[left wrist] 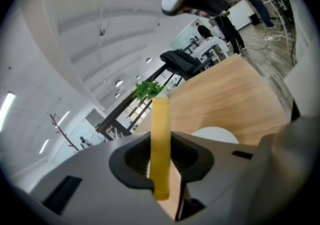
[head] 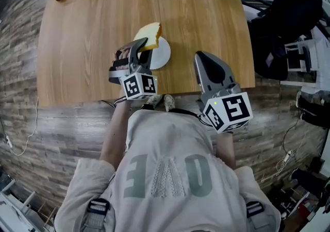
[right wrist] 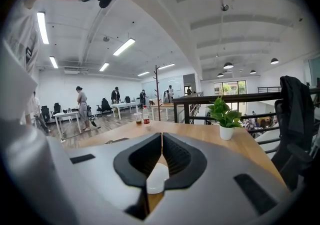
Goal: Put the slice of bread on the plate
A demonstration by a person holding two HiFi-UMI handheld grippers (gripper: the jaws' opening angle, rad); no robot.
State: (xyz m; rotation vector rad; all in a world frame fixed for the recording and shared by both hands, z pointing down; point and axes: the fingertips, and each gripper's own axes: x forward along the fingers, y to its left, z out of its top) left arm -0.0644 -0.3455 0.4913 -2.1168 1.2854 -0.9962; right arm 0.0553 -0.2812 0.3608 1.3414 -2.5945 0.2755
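The step in hand is the carry to the plate: the slice of bread point(head: 149, 34) is up in the air, pinched in the left hand-held gripper point(head: 140, 49), and has not yet been set down. In the left gripper view the jaws stand only a little apart, pressed on either face of the slice, which sits edge-on between the pads with most of its length sticking out past the tips. From the head view the bread hangs over the near left part of the white plate point(head: 161, 54), tilted so that its pale face shows. It looks clear of the plate, but how high it sits cannot be told.

The plate lies on the wooden desk point(head: 93, 40), towards the edge nearest the person. The right hand-held gripper point(head: 203, 61) hovers over that same edge, well to the right of the plate. Its own view shows the jaws drawn together with nothing between them, and the plate showing below through the gap behind the tips.

Judging from this, the next move calls for lowering the left hand-held gripper until the slice's free end meets the middle of the plate. The wrist would also need to roll so the bread goes down on its face, not its crust, and only then should the jaws part. The bread is probably soft, so any drag across the plate could tear it or push the plate towards the desk's edge.
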